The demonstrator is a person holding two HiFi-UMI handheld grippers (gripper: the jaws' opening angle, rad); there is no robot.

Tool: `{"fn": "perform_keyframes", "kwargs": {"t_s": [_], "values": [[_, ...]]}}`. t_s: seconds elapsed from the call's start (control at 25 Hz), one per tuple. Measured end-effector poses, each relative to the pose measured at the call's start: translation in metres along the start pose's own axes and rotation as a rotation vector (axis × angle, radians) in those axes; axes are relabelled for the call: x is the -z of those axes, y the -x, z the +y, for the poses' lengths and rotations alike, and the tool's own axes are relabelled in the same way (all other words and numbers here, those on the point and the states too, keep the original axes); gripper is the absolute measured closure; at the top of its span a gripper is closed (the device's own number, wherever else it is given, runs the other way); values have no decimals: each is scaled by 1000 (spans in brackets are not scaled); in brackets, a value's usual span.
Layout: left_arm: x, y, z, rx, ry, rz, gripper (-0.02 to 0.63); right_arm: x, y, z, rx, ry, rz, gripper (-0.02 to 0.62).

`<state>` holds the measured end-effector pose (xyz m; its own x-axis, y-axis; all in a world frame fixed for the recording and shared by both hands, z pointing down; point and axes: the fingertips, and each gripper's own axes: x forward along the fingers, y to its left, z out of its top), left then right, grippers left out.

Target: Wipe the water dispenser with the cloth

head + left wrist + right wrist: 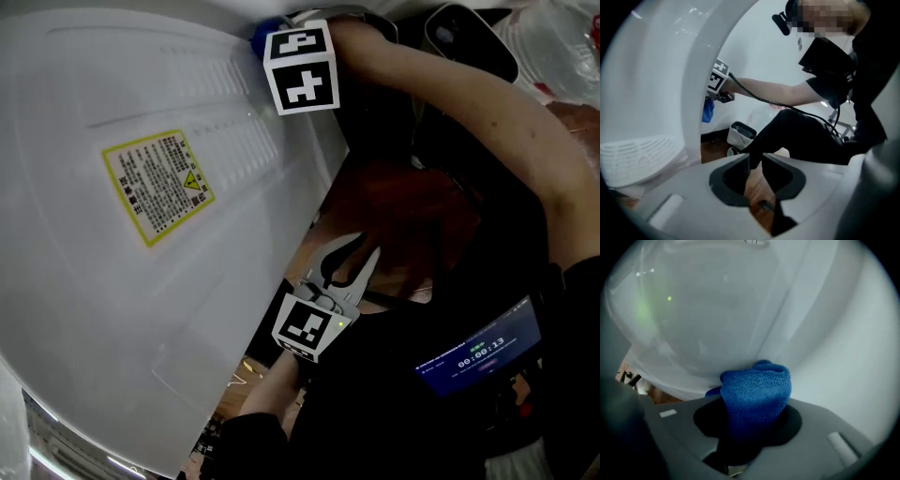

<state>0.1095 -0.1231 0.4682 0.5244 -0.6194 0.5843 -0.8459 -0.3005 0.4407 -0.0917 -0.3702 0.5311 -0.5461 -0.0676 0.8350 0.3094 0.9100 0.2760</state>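
Note:
The white water dispenser [94, 300] fills the left of the head view. My right gripper [281, 42] reaches over its top edge, shut on a folded blue cloth [263, 35]. In the right gripper view the cloth [757, 390] bulges out of the right gripper [752, 416] and presses against the dispenser's curved white shell [708, 310]. The left gripper view shows that cloth [708, 110] hanging against the dispenser's side [656, 84]. My left gripper [354, 251] hangs lower, off the dispenser, over the floor. Its jaws stand a narrow slit apart, and the left gripper [756, 161] holds nothing.
A yellow warning label [157, 186] and rows of vent slats [220, 103] mark the dispenser panel. A small white bin [740, 133] stands on the wooden floor [715, 152] beside it. A black cable [787, 105] trails from the right gripper. A lit screen [478, 352] sits at my chest.

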Motion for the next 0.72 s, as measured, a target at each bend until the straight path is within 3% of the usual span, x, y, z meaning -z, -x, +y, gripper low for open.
{"fn": "perform_keyframes", "kwargs": {"t_s": [0.08, 0.16, 0.36, 0.44, 0.56, 0.72], "values": [[2, 1, 2, 0, 5, -10, 523, -5, 14, 4, -8, -11, -19, 434], [0, -1, 2, 6, 10, -24, 523, -8, 32, 41, -110, 24, -14, 434], [-5, -6, -5, 33, 8, -41, 523, 2, 80, 195, -608, 88, 38, 434], [-4, -7, -8, 39, 3, -41, 523, 9, 78, 224, -700, 77, 45, 433], [-1, -6, -8, 31, 1, -39, 523, 19, 39, 202, -622, 39, 56, 434], [6, -2, -2, 0, 4, -22, 523, 28, -16, 90, -294, -62, 55, 434]]}}
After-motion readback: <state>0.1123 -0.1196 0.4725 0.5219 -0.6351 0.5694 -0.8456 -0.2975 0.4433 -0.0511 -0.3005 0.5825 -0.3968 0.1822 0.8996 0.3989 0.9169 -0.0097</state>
